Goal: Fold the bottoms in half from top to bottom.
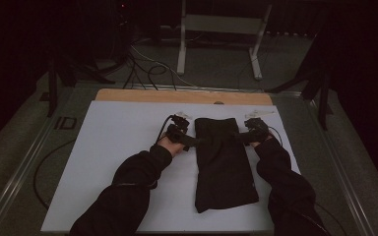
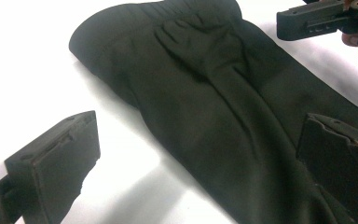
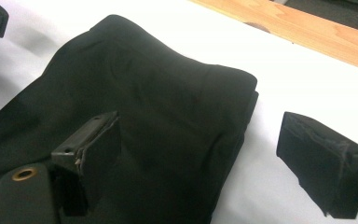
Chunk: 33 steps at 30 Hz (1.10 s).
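Grippers flank the folded black garment (image 1: 225, 162), both with jaws apart.
Left gripper (image 1: 193, 141) meets its left edge, right gripper (image 1: 237, 138) its right edge, mid-frame; its long axis runs toward the bottom of the white table (image 1: 113, 162).

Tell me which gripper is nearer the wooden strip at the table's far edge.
Right, narrowly. The right gripper sits slightly farther up the black cloth toward the wooden strip; the left gripper sits slightly lower.
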Tool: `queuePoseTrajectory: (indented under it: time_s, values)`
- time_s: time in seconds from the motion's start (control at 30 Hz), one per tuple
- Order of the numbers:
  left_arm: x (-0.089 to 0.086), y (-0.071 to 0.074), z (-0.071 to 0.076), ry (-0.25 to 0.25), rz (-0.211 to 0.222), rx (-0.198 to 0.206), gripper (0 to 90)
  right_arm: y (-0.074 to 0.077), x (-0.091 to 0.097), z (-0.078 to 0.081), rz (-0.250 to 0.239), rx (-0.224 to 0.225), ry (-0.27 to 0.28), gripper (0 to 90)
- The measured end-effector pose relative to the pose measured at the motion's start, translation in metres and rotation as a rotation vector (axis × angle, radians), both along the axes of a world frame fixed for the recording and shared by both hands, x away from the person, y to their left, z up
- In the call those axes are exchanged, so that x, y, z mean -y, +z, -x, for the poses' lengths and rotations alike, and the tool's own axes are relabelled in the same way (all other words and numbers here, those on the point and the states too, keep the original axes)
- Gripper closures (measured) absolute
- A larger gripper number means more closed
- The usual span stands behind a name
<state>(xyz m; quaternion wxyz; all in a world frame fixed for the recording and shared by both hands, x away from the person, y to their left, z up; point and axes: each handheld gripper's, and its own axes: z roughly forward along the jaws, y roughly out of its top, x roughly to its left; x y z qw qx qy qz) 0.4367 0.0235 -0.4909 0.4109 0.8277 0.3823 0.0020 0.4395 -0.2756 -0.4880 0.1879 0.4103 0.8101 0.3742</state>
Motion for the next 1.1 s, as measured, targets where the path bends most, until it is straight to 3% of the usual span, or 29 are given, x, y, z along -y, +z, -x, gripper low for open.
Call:
queuePoseTrajectory:
  time_s: [0.3,0.5,0.63,0.8,0.83,0.87,1.0,1.1]
  values:
    - [-0.001,-0.006,-0.008,0.024,0.041,-0.01,0.2,-0.001,0.003,-0.003,0.005,0.002,0.004,13.8]
    - [0.0,-0.011,-0.014,0.03,0.063,0.018,0.8,-0.003,0.006,-0.004,-0.042,0.001,-0.013,13.5]
    - [0.001,-0.015,-0.018,0.035,0.07,0.042,0.9,-0.007,0.005,-0.006,-0.041,-0.023,-0.027,13.2]
    - [0.003,-0.021,-0.024,0.033,0.092,-0.044,1.2,-0.011,0.004,-0.012,-0.042,-0.061,-0.04,13.2]
    - [0.004,-0.021,-0.026,0.044,0.077,-0.056,1.3,-0.012,0.004,-0.013,-0.05,-0.065,-0.043,13.2]
    - [0.005,-0.022,-0.027,0.057,0.048,-0.055,2.6,-0.012,0.005,-0.014,-0.061,-0.077,-0.039,13.1]
    - [0.005,-0.025,-0.032,0.08,0.024,-0.067,10.0,-0.016,0.006,-0.019,-0.065,-0.096,-0.057,14.5]
    - [0.003,-0.03,-0.035,0.098,0.035,-0.079,15.4,-0.018,0.007,-0.022,-0.055,-0.116,-0.083,22.3]
